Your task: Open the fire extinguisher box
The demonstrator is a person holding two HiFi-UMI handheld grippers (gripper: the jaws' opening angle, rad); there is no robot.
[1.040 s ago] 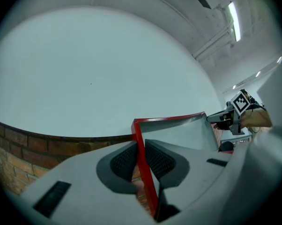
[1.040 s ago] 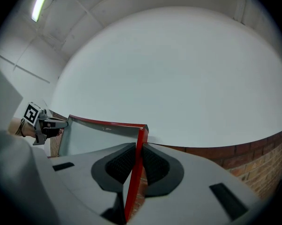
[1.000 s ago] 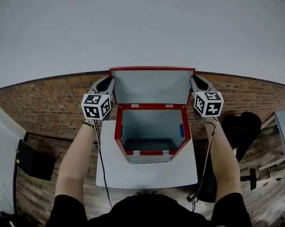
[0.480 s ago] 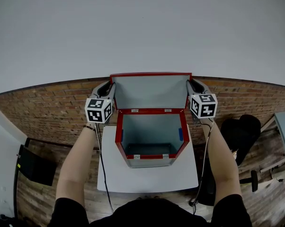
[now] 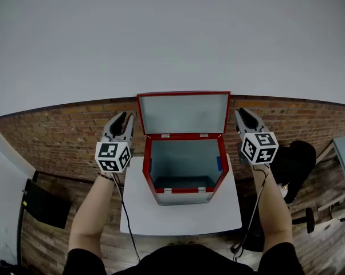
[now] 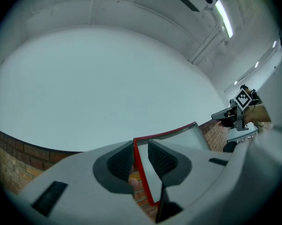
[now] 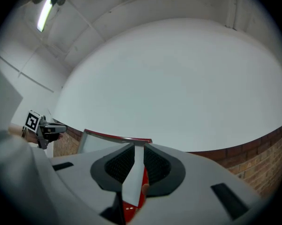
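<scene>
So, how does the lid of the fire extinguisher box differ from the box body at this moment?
The lid stands upright behind the opening, while the box body rests on the white table. The lid is a shallow flat panel; the box body is a deep cavity. The box body carries small blue patches on its inner side walls; the lid's inside looks plain. Both have red edges and a grey inside.
</scene>
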